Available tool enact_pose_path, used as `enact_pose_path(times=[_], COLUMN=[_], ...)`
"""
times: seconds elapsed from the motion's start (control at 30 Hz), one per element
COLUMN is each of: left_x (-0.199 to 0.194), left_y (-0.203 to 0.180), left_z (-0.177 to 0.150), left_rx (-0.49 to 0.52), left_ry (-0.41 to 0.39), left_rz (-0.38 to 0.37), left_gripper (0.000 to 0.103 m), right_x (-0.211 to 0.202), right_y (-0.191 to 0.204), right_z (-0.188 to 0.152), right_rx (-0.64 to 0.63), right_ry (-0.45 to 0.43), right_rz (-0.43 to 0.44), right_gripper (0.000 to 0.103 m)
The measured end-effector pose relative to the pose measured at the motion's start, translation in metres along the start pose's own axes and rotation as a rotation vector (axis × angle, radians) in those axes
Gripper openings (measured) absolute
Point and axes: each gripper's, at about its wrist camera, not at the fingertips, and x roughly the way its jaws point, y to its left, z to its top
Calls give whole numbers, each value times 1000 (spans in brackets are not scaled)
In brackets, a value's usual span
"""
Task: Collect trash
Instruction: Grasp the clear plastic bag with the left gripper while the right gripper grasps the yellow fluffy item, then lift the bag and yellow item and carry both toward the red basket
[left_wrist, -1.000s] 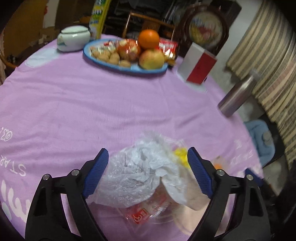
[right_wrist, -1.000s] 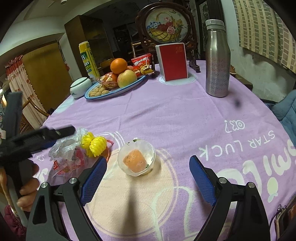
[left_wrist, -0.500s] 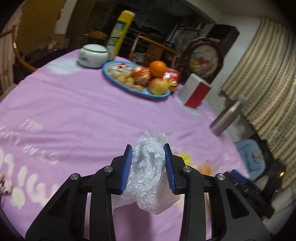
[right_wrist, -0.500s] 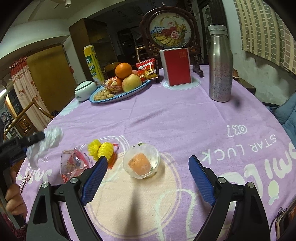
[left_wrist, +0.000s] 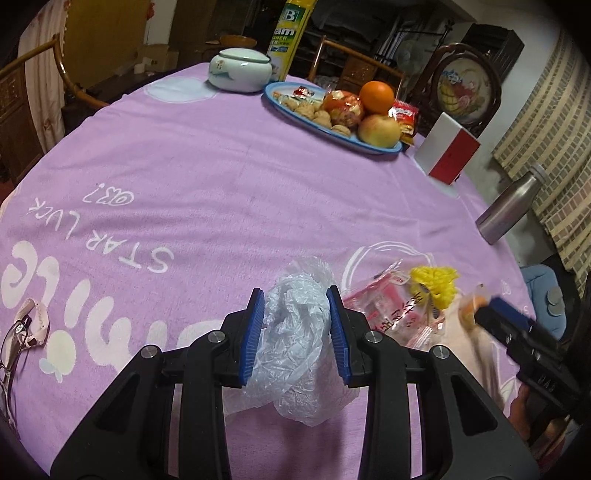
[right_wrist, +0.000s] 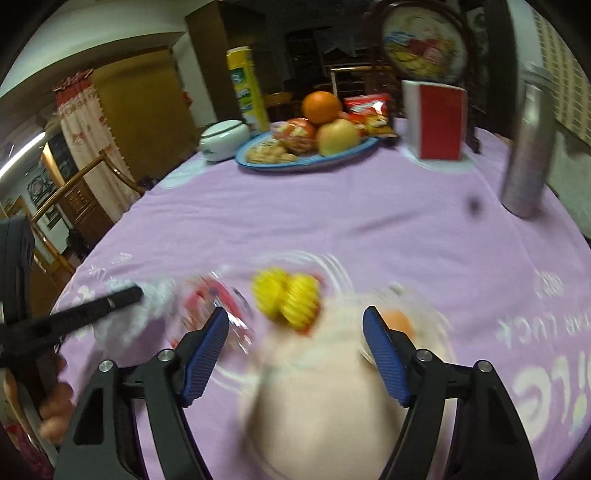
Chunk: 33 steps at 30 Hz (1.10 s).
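Observation:
My left gripper (left_wrist: 294, 295) is shut on a crumpled clear plastic bag (left_wrist: 295, 343), which bulges out below the blue pads; in the right wrist view the left gripper (right_wrist: 122, 295) shows at the left. To its right on the purple cloth lie a red-printed clear wrapper (left_wrist: 391, 310) and a yellow ribbed piece (left_wrist: 434, 282). My right gripper (right_wrist: 295, 314) is closing. The yellow piece (right_wrist: 286, 301) sits just ahead of its tips, untouched by the pads. The wrapper (right_wrist: 214, 302) lies by its left finger, and a blurred clear cup holding something orange (right_wrist: 399, 325) by its right finger.
A blue plate (left_wrist: 388, 150) of fruit and snacks, a white lidded jar (left_wrist: 240, 72), a yellow canister (left_wrist: 291, 33), a red and white box (left_wrist: 448, 155) and a steel bottle (left_wrist: 508, 210) stand at the table's far side. Glasses (left_wrist: 14, 343) lie at the left edge.
My left gripper shut on the plastic bag and carried it left, off the wrapper. My right gripper swung left from the cup toward the yellow piece, and its jaws narrowed.

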Motion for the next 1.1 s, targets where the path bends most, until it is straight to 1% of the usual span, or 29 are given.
enact_pose_path(times=[0.1, 0.17, 0.2, 0.23, 0.27, 0.3, 0.33, 0.37, 0.43, 0.5, 0.57, 0.67, 0.7, 0.77, 0.8, 0.83, 0.87, 0.9, 0.93, 1.0, 1.03, 1.1], left_x=[5, 10, 12, 13, 14, 14, 15, 15, 16, 17, 18, 20, 21, 21, 21, 22, 22, 22, 22, 20, 16, 7], left_y=[2, 4, 5, 5, 5, 5, 5, 5, 6, 6, 5, 3, 2, 2, 2, 2, 2, 2, 1, 2, 2, 1], left_z=[-1, -1, -2, -2, -2, -2, -2, -2, -3, -3, -3, -3, -4, -4, -4, -4, -4, -4, -3, -2, -2, -1], left_rx=[-8, -14, -15, -17, -17, -16, -15, -14, -18, -22, -19, -6, -2, 3, 4, 4, 3, 4, 4, 2, 1, 3], left_ry=[20, 45, 53, 60, 64, 65, 66, 69, 76, 80, 82, 85, 86, 87, 88, 89, 89, 89, 89, 78, 63, 17], left_rz=[15, 28, 30, 32, 35, 40, 45, 51, 55, 57, 61, 74, 78, 84, 85, 85, 85, 85, 85, 74, 66, 53], left_gripper=[35, 35, 35, 35, 36, 37, 37, 37, 37, 37, 37, 37, 37, 37, 37, 38, 38, 38, 38, 38, 37, 33], right_x=[17, 34, 40, 41, 40, 40, 39, 37, 27, 19, 19, 29, 33, 41, 45, 48, 51, 50, 44, 15, -7, -36], right_y=[6, 3, 1, 3, 3, 1, -2, -6, -6, -2, 0, 3, 4, 7, 8, 10, 11, 10, 7, 3, 5, 10], right_z=[7, 6, 4, 4, 4, 3, 3, 3, 3, 3, 4, 4, 4, 4, 3, 3, 1, 1, 2, 7, 9, 10], right_rx=[10, 34, 37, 10, -9, -10, 8, 44, 42, -4, -18, -28, -35, -48, -53, -60, -66, -62, -42, -4, -11, -33], right_ry=[10, 49, 64, 49, 44, 45, 57, 63, 34, 8, -3, 24, 34, 54, 62, 74, 81, 77, 51, -72, -156, -260], right_rz=[-3, -4, -16, -48, -67, -57, -28, 10, 18, 16, 7, 4, 3, -3, -9, -11, -19, -23, -14, 0, 6, 11], right_gripper=[74, 74, 72, 69, 58, 44, 27, 26, 26, 31, 35, 36, 38, 47, 48, 48, 44, 33, 31, 30, 30, 30])
